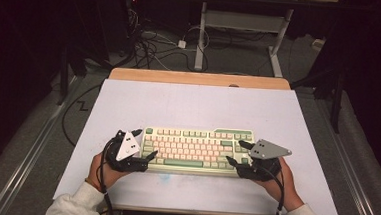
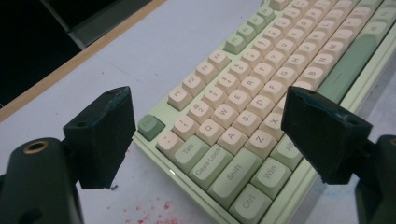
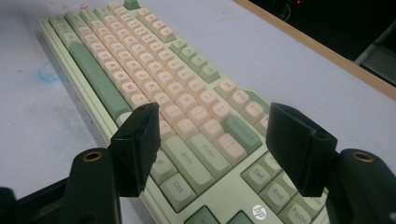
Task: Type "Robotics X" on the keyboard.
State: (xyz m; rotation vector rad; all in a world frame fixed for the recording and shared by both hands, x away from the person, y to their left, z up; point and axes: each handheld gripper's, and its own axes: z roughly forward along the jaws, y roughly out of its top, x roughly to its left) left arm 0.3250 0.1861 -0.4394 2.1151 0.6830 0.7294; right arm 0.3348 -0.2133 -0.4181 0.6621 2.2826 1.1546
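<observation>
My left gripper (image 1: 145, 146): jaws spread wide, straddling the keyboard's left end, pads clear of it.
My right gripper (image 1: 236, 152): jaws wide too, over the right end, gripping nothing.
Count: two grippers, one keyboard.
Keyboard (image 1: 196, 149): pale green case, cream and green keys, long green spacebar.
Place: flat on the white board (image 1: 193, 103), near my edge.

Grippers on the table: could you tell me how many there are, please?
2: the left gripper at the keyboard's left end, the right gripper at its right end, both open.
</observation>
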